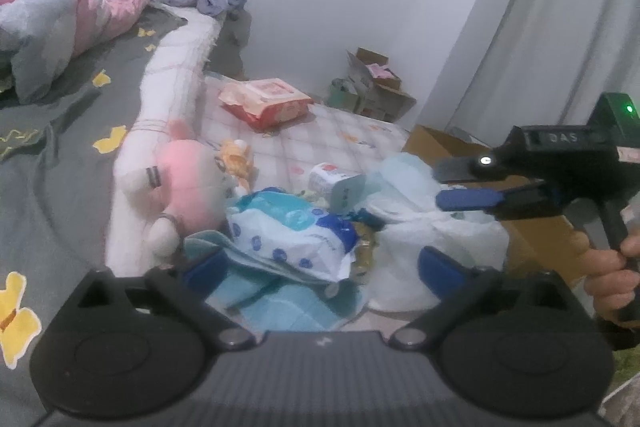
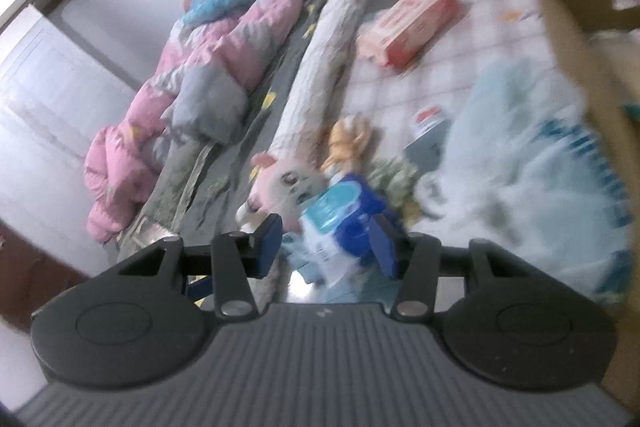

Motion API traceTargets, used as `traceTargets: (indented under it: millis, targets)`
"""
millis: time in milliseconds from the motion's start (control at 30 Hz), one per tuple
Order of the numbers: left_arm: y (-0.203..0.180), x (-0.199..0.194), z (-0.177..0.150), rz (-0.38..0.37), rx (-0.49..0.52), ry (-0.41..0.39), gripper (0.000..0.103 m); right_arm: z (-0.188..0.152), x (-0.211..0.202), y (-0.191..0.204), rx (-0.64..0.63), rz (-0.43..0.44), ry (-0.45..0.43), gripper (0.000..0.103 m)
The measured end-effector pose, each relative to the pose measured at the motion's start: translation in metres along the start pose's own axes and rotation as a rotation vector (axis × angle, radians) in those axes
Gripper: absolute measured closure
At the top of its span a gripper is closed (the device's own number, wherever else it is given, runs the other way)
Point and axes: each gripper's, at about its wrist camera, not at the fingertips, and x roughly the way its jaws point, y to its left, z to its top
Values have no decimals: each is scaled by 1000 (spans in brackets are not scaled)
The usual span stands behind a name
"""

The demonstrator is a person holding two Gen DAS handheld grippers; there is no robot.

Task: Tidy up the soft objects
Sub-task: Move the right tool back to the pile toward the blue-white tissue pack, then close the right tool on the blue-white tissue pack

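My left gripper [image 1: 320, 269] hangs low over a heap of soft things, jaws wide open, nothing gripped. Just beyond its blue pads [image 1: 204, 273] lie a blue-and-white soft pack [image 1: 292, 239] and a teal towel [image 1: 280, 301]. A pink plush toy [image 1: 188, 187] leans against the bed's edge to the left, with a small orange doll [image 1: 236, 159] behind it. My right gripper [image 1: 448, 185], held in a hand [image 1: 612, 267], hovers above a white plastic bag [image 1: 420, 227], open and empty. The right wrist view is blurred: the right gripper [image 2: 326, 245] is open, with the pack [image 2: 340, 219] and plush [image 2: 280, 183] beyond.
A red wipes pack [image 1: 268, 103] and a small white-blue carton [image 1: 336, 183] lie on the checked mat [image 1: 320, 135]. A cardboard box [image 1: 440, 143] stands at right. The bed [image 1: 60, 167] at left carries a pink quilt [image 1: 60, 15]. More boxes [image 1: 372, 87] sit by the wall.
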Motion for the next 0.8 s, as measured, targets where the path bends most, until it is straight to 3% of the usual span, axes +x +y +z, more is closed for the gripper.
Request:
traceTargets:
  millis: [200,500,733,800]
  targets:
    - [3,7,-3,27,4,9,0,0,38,8,-12,-14,46,52]
    - [6,44,9,-16,7,32,3,23,91,2,-22,-60,75,52]
    - [16,85,15,-76,-86,139,32,40,144,-6,-47,-130,142,52]
    - [19,95,12,-87,-110,173,35,43,158,-11,-47,-157,163,52]
